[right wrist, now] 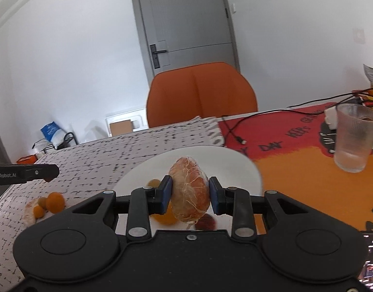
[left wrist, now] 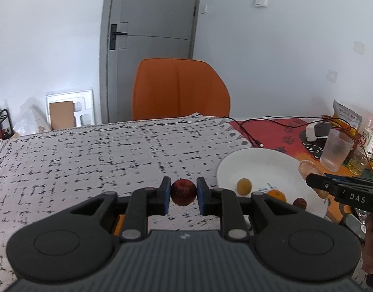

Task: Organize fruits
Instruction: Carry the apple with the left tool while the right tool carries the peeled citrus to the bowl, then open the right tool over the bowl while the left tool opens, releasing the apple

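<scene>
Blue-padded fingers of the left gripper are clamped on a small dark-red apple above the patterned worktop, while a peeled orange is gripped by the right gripper over a round white plate where small fruits are seen.

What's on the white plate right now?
On the white plate: a yellowish fruit, an orange and a dark red fruit. The right gripper covers part of the plate's near right edge.

Glossy white plate; ribbed frosted cup; matt woven cloth.
</scene>
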A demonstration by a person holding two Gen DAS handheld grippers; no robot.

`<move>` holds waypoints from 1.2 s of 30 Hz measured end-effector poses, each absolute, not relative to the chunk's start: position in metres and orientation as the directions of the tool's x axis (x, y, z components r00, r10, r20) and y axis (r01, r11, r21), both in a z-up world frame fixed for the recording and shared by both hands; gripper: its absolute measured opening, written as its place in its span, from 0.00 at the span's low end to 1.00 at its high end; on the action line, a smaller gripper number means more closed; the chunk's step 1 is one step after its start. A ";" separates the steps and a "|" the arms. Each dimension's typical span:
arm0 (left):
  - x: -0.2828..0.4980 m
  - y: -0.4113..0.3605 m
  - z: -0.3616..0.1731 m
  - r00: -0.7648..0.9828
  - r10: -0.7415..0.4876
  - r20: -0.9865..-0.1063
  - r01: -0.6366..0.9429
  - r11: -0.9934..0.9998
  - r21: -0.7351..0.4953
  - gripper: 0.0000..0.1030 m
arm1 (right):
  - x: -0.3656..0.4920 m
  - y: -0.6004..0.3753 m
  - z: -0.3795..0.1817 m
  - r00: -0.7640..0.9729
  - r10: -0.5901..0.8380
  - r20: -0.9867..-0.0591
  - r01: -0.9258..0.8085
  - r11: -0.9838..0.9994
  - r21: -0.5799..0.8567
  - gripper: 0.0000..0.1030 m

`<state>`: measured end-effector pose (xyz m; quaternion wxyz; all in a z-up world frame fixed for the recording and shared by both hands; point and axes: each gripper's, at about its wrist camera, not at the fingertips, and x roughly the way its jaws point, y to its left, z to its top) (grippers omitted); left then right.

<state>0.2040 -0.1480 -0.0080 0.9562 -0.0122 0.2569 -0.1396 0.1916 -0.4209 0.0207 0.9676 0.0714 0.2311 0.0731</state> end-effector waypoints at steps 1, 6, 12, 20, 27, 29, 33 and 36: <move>0.205 -0.151 -0.008 0.828 -0.277 -0.488 0.265 0.959 -0.095 0.20 | 0.192 -0.424 0.020 0.883 0.169 -0.438 -0.103 0.980 0.171 0.30; 0.212 -0.166 -0.009 0.818 -0.298 -0.492 0.291 0.952 -0.092 0.20 | 0.196 -0.437 0.016 0.885 0.146 -0.442 -0.075 0.982 0.174 0.30; 0.220 -0.180 -0.012 0.807 -0.316 -0.499 0.317 0.945 -0.085 0.20 | 0.203 -0.443 0.014 0.886 0.131 -0.444 -0.060 0.983 0.172 0.30; 0.234 -0.198 -0.015 0.791 -0.344 -0.506 0.349 0.933 -0.089 0.20 | 0.207 -0.442 0.011 0.894 0.114 -0.433 -0.052 0.987 0.150 0.46; 0.241 -0.215 -0.023 0.765 -0.376 -0.523 0.387 0.917 -0.094 0.20 | 0.201 -0.438 0.007 0.883 0.134 -0.450 -0.059 0.983 0.176 0.49; 0.243 -0.218 -0.026 0.758 -0.381 -0.530 0.391 0.915 -0.099 0.21 | 0.202 -0.437 0.005 0.880 0.142 -0.453 -0.065 0.981 0.181 0.50; 0.246 -0.219 -0.026 0.754 -0.380 -0.536 0.385 0.917 -0.109 0.24 | 0.205 -0.433 0.004 0.876 0.147 -0.460 -0.072 0.982 0.176 0.50; 0.244 -0.215 -0.026 0.751 -0.377 -0.542 0.375 0.919 -0.120 0.25 | 0.205 -0.432 0.005 0.878 0.151 -0.455 -0.075 0.981 0.181 0.53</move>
